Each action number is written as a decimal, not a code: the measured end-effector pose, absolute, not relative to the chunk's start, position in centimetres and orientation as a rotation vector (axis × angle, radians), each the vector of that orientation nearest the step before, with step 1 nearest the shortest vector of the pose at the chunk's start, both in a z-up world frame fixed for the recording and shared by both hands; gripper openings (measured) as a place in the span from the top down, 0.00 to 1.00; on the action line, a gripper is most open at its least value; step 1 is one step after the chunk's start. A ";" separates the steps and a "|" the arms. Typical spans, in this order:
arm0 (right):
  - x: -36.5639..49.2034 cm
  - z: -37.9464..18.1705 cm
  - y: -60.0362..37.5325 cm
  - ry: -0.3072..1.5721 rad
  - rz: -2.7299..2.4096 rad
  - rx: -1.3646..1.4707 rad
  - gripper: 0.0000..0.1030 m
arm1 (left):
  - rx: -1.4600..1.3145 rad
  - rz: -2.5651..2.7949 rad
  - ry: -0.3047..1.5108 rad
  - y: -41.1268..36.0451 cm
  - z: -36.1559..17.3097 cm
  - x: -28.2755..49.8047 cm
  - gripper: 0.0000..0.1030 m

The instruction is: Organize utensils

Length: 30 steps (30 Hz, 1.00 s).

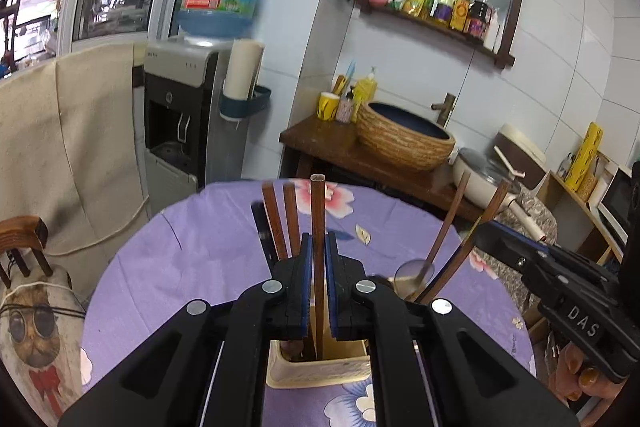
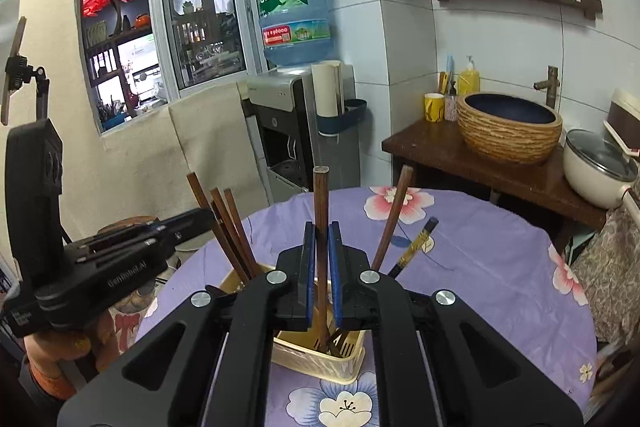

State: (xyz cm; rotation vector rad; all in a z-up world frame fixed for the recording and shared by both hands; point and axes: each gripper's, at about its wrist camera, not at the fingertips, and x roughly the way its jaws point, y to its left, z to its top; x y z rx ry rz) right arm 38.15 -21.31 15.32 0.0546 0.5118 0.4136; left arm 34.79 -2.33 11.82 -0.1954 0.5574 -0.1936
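While upright in the cream holder (image 1: 320, 367), a wooden utensil clamped in each tongs: left (image 1: 318, 259), right (image 2: 321, 251).

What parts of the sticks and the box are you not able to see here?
- Left wrist view: the utensil holder shows only between the arms of the left tool; its sides are hidden.
- Left wrist view: the spoon bowl is partly behind the tool and blurred.
- Right wrist view: the lower end of the chopstick in the right tool is lost among other utensils in the holder.
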 end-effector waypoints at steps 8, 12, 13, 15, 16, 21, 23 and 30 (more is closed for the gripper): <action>38.3 13.7 -21.5 0.515 0.399 0.058 0.93 | -0.181 -0.173 0.581 -2.5 10.1 34.9 0.94; 37.9 13.7 -21.7 0.491 0.405 0.053 0.90 | -0.176 -0.183 0.562 -2.2 10.7 33.9 0.93; 37.6 13.7 -21.8 0.482 0.399 0.049 0.80 | -0.167 -0.180 0.550 -2.1 11.0 33.4 0.87; 36.8 13.7 -22.2 0.458 0.393 0.058 0.52 | -0.161 -0.168 0.525 -1.8 11.2 32.3 0.64; 36.4 13.7 -22.5 0.446 0.388 0.069 0.46 | -0.163 -0.166 0.511 -1.7 11.3 31.7 0.47; 32.9 13.8 -23.3 0.384 0.361 0.057 0.33 | -0.164 -0.152 0.451 -0.4 11.2 27.9 0.16; 30.9 13.5 -23.4 0.349 0.346 0.030 0.27 | -0.189 -0.136 0.415 0.5 10.7 25.7 0.06; 22.3 9.5 -22.8 0.273 0.332 -0.038 0.08 | -0.173 -0.091 0.392 1.7 6.9 18.8 0.06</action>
